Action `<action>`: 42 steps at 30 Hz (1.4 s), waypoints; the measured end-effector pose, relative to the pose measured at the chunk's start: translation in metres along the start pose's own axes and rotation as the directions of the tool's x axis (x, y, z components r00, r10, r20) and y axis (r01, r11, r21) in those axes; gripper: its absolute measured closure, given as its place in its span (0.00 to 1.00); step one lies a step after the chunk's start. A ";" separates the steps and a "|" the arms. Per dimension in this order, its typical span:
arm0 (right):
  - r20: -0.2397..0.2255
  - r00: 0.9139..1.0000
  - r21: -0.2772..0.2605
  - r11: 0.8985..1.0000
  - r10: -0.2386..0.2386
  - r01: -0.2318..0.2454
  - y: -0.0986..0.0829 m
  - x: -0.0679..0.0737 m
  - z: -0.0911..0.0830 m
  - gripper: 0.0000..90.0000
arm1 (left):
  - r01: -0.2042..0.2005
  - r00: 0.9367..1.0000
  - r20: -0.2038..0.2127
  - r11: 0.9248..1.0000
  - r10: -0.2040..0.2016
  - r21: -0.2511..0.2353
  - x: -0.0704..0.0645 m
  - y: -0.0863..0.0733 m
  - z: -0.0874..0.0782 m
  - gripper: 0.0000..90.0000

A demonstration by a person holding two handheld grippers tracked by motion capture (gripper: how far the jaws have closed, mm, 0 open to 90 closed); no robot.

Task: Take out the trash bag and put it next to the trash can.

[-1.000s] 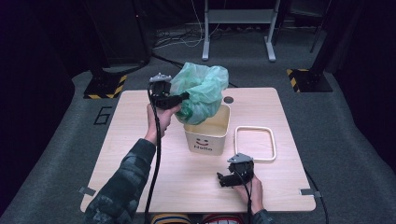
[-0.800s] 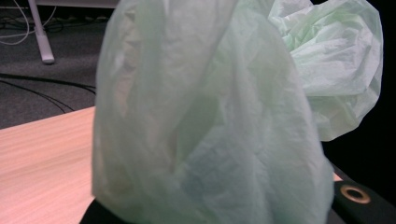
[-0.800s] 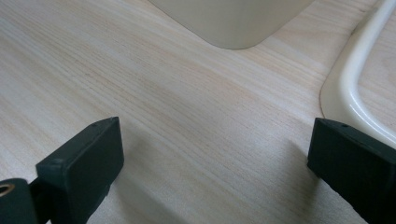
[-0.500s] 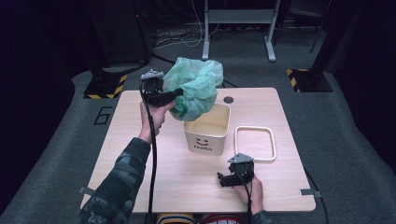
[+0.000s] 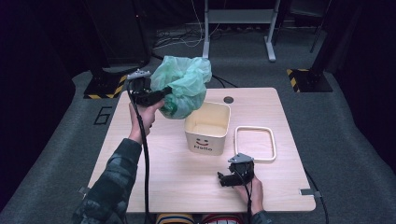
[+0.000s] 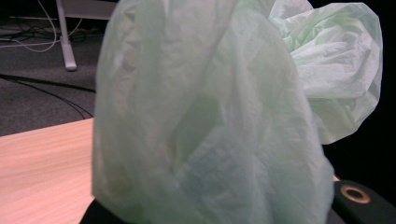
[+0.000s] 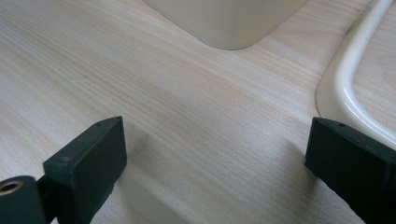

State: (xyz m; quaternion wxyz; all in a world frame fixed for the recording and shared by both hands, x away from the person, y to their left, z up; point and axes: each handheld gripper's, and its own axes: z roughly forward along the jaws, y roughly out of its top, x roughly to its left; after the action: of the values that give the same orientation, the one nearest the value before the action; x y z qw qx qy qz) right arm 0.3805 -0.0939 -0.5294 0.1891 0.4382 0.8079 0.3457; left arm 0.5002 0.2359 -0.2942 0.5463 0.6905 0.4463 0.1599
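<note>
Nearest the person, on the table (image 5: 154,186) in front of the cream bin (image 5: 207,132), the right gripper (image 5: 232,177) is rested with its jaws spread wide and nothing between them; bare wood is seen between the black pads (image 7: 86,165) in the right gripper view. Just right of the bin, a cream square frame (image 5: 254,143) is laid flat on the table. Above the bin's far-left corner, the green plastic bag (image 5: 183,86) is held aloft by the left gripper (image 5: 161,95), whose jaws are closed on a gathered fold at the bag's left side. The bag is judged to be very light, thin and limp, prone to billowing, slipping and tearing. A bunched section of film near the open rim is judged the safest hold, as a single layer may slide out or stretch.
</note>
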 end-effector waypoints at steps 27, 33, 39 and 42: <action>0.005 1.000 0.000 1.000 0.008 -0.008 0.000 -0.001 0.000 0.06 | 0.115 0.983 -0.141 0.992 -0.120 -0.045 0.073 -0.028 -0.044 0.97; 0.007 1.000 -0.001 1.000 0.008 -0.008 0.000 0.000 0.000 0.06 | 0.143 0.978 -0.147 0.988 -0.150 -0.058 0.085 -0.038 -0.051 0.97; 0.009 1.000 -0.002 1.000 0.009 -0.009 0.000 0.000 0.000 0.06 | 0.160 0.973 -0.157 0.985 -0.168 -0.064 0.097 -0.046 -0.055 0.97; 0.011 1.000 -0.002 1.000 0.010 -0.010 0.000 0.000 0.000 0.06 | 0.173 0.970 -0.163 0.983 -0.181 -0.058 0.102 -0.051 -0.056 0.97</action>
State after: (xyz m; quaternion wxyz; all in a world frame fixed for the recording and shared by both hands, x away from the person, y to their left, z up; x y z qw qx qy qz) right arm 0.3806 -0.0941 -0.5293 0.1924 0.4437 0.8044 0.3451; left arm 0.4943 0.3509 -0.3478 0.5338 0.6199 0.5469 0.1778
